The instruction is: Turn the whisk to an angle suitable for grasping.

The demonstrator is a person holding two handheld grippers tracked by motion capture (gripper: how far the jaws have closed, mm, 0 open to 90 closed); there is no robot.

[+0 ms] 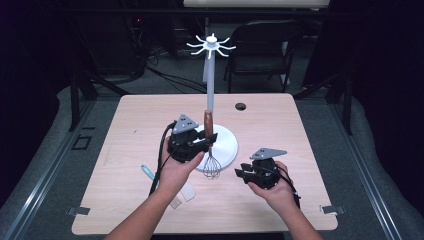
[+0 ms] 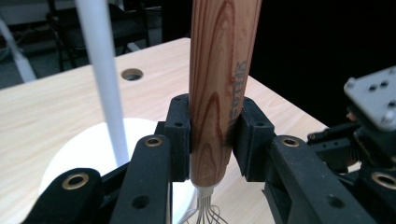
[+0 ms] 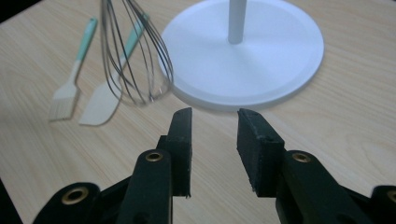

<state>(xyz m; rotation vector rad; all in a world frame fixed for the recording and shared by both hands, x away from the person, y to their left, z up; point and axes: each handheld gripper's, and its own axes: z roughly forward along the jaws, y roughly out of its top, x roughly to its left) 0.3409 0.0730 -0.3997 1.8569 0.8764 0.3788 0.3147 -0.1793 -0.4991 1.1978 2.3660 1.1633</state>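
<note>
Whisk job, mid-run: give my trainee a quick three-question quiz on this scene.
1. True or false: the left tongs are shut on the whisk.
2. What is between the right tongs: A whisk, B nothing, C brush?
3. Which two tools lie flat on the table?

Key: 1 true, the pads clamp its wooden handle, wires pointing down. 2 B, they are open. 3 the brush and the spatula, left of the stand.

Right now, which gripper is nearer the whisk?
Left. The left gripper has its jaws clamped on the whisk's wooden handle, holding it upright. The right gripper sits apart to the whisk's right, jaws open and empty.
</note>
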